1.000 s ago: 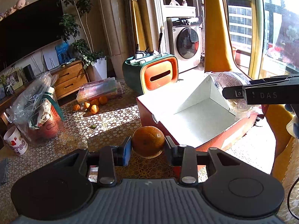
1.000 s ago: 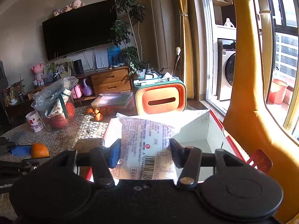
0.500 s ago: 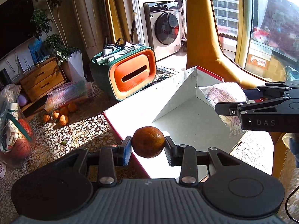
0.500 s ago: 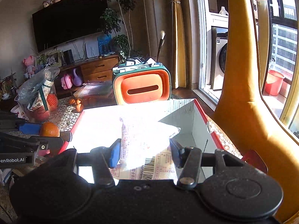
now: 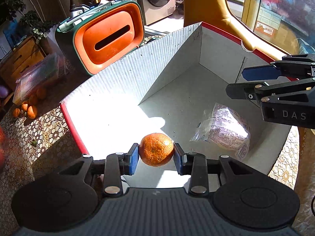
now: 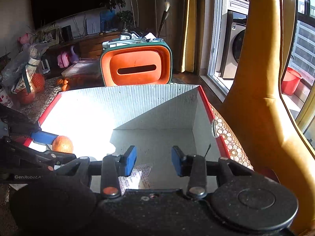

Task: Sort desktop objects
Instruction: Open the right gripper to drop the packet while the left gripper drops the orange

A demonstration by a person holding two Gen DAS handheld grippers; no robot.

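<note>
Your left gripper (image 5: 156, 156) pinches one orange (image 5: 156, 149) over box (image 5: 122, 74) near-left edge. Your right gripper (image 6: 154, 160) spread, empty. One packet (image 5: 226, 131) lies inside box, right.

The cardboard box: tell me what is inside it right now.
On the cardboard box floor lies one printed plastic packet. The orange hangs over it, gripped in the left tongs. The near strip is hidden by the tongs.
</note>
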